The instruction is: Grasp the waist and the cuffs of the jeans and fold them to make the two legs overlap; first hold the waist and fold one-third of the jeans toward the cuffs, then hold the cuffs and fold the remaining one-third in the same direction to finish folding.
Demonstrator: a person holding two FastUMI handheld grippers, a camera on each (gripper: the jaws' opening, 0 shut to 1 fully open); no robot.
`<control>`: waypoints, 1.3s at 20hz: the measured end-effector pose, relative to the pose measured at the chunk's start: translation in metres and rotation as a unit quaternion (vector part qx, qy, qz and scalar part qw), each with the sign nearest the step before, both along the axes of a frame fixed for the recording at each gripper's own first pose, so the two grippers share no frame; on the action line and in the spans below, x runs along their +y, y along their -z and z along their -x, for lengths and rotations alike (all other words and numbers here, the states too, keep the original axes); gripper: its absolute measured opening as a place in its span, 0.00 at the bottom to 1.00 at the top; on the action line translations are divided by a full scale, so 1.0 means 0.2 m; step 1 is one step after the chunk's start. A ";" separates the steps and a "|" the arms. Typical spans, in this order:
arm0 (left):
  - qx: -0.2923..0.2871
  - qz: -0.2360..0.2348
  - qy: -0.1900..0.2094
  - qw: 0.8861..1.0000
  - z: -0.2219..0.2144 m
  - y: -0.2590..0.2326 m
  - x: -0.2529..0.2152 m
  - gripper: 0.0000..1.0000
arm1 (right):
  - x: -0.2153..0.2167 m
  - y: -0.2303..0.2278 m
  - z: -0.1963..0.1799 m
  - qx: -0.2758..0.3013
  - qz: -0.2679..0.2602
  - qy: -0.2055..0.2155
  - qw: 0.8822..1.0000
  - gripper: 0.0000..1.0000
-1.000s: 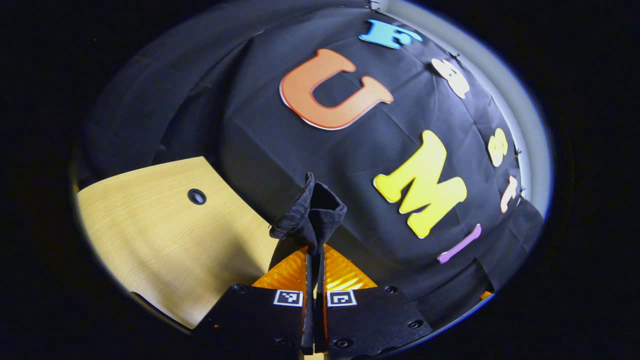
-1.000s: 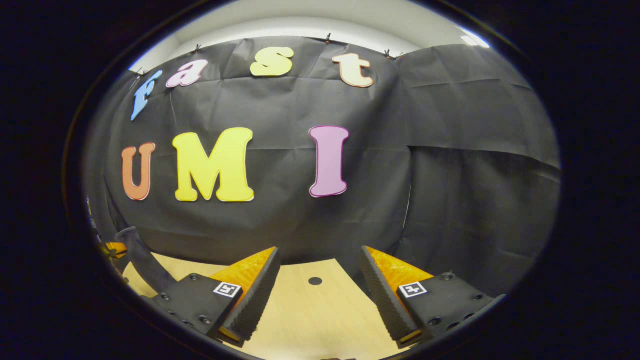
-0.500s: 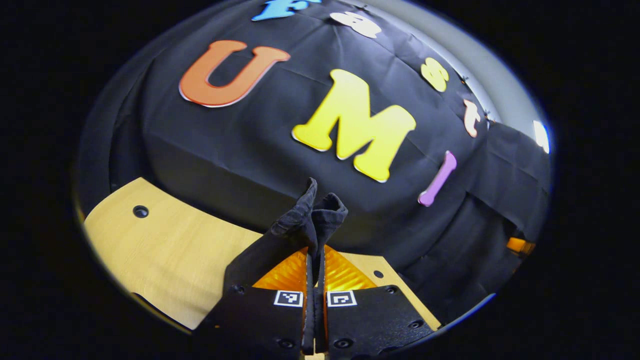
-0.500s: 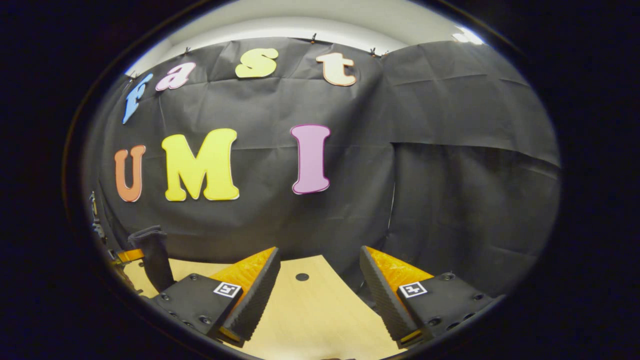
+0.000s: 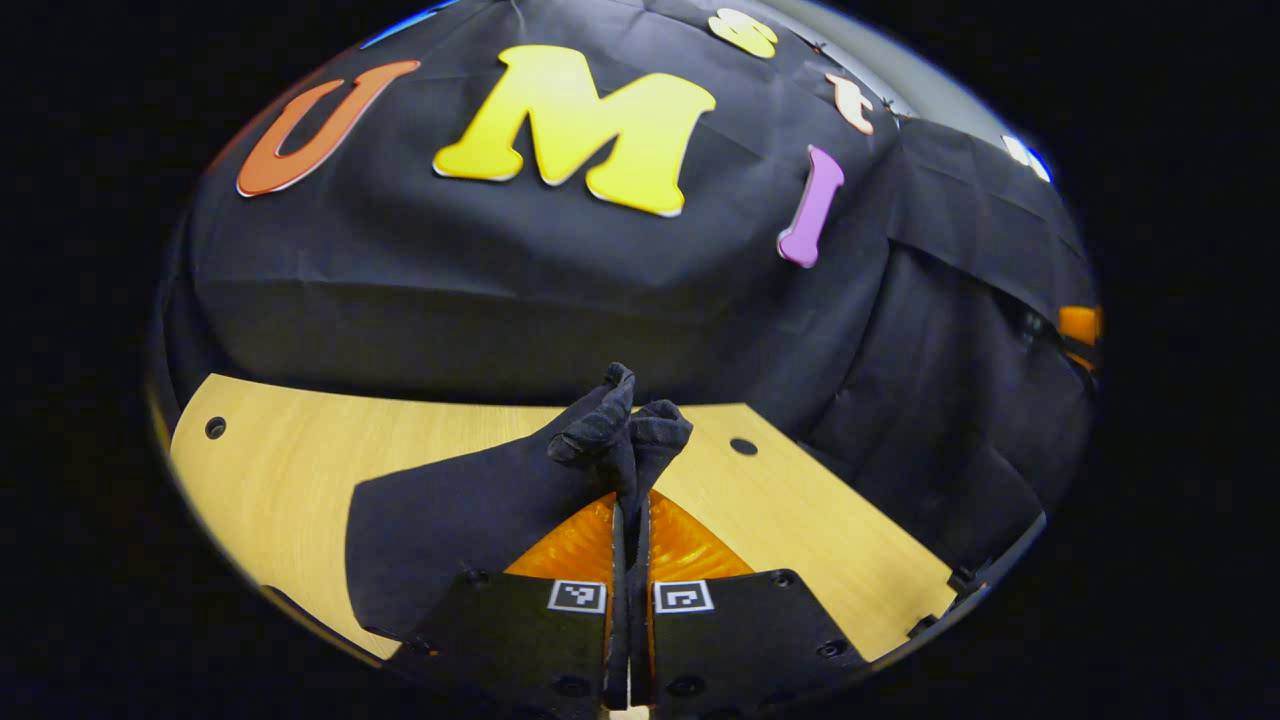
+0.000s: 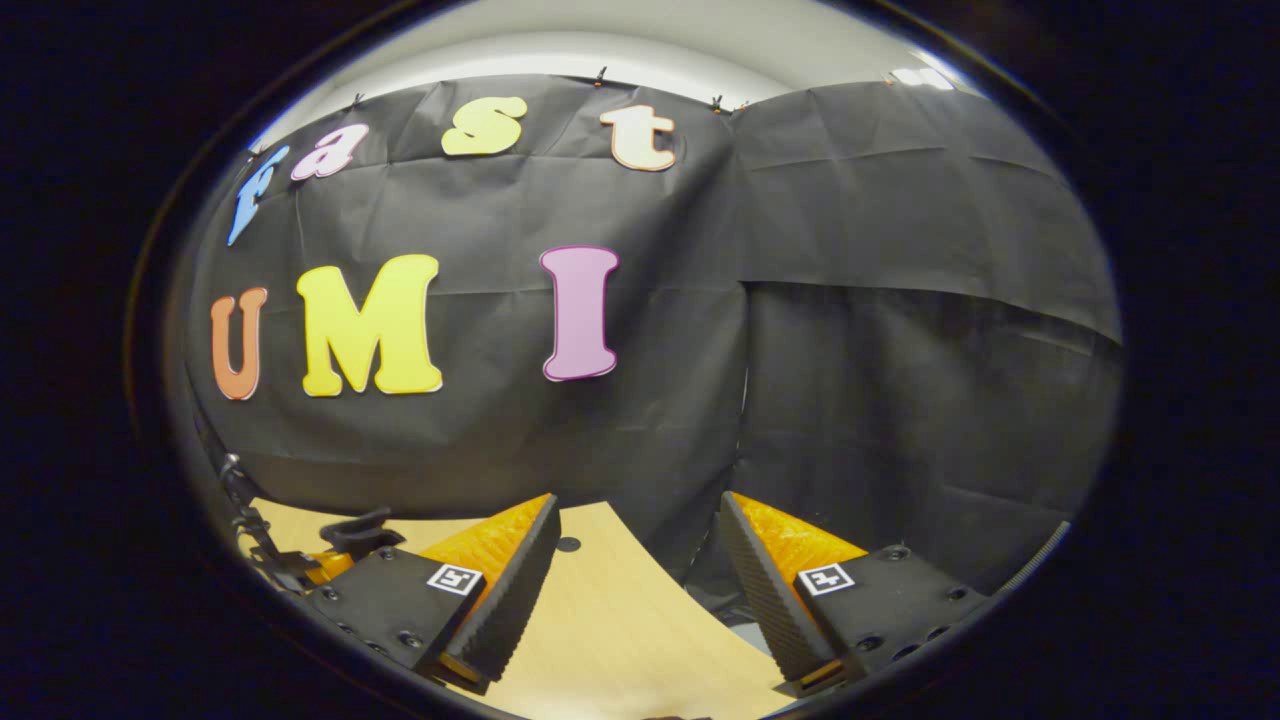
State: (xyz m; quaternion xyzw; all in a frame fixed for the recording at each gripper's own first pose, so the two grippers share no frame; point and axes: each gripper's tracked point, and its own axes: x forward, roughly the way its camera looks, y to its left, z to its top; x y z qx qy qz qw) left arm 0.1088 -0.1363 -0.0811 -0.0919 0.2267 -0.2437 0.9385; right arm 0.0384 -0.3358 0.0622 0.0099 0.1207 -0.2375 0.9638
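My left gripper is shut on a bunched edge of the dark jeans; the pinched fabric sticks up past the fingertips. From there the cloth trails down and to the left onto the wooden table. Which part of the jeans is held, I cannot tell. My right gripper stands open over the table, with nothing between its fingers. In the right gripper view the other gripper shows low at the far left, with a bit of dark jeans fabric at it.
The table has small round holes and ends at the black cloth wall behind. Its right edge runs close beside my right gripper. Far right in the left gripper view, a part of the other gripper shows.
The left gripper, still holding the jeans, has tilted down toward the table and turned right; more dark fabric now shows on the wood. The right gripper stayed open and drifted slightly right.
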 end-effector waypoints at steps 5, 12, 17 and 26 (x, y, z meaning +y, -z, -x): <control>-0.005 -0.077 0.035 0.996 0.06 0.22 -0.11 0.04 | -0.04 0.05 0.04 0.007 -0.007 0.014 1.000 0.99; -0.017 -0.136 0.069 0.988 0.10 0.37 -0.17 0.04 | 0.02 0.13 0.02 0.015 -0.001 0.005 1.000 0.99; -0.090 -0.182 0.111 0.973 0.19 0.24 -0.24 0.97 | 0.06 0.13 0.01 0.011 -0.008 -0.005 1.000 0.98; -0.143 -0.102 0.075 0.981 0.27 -0.23 -0.15 0.98 | 0.26 0.15 -0.15 -0.012 -0.021 -0.047 0.999 0.99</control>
